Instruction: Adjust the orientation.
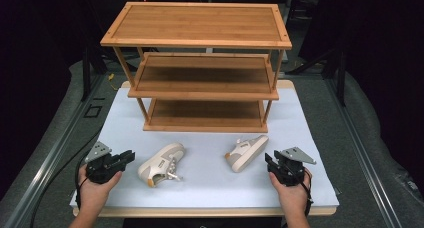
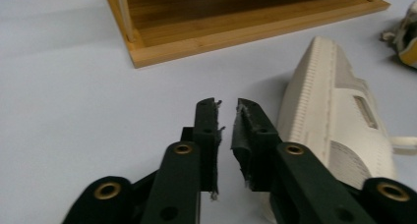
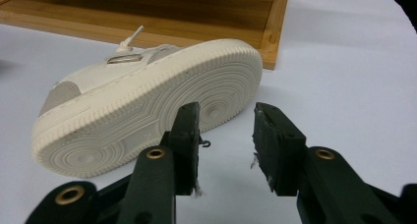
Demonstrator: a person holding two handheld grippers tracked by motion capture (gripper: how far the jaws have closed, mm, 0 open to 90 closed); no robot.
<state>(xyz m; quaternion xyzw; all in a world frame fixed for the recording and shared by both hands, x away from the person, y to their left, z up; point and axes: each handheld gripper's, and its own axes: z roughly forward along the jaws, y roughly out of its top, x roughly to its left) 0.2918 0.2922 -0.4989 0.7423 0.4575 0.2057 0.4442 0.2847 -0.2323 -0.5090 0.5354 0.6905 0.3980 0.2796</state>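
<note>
Right gripper (image 3: 226,135) open beside sneaker's (image 3: 147,101) sole edge

Bright table, black surroundings, light falling from overhead.

In the high view the white table top (image 1: 210,153) glows evenly while everything around it drops into near darkness; the wooden rack (image 1: 200,68) shades its own lower shelves and lays a soft shadow on the white beneath. The picture is a touch soft overall, no harsh glare. In the left gripper view the near black jaws are blurred, and the pale shoe (image 2: 334,126) beside them throws a faint shadow. In the right gripper view the shoe sole (image 3: 162,111) is crisp in its tread, shadow dim underneath, and the top right corner is vignetted dark.
</note>
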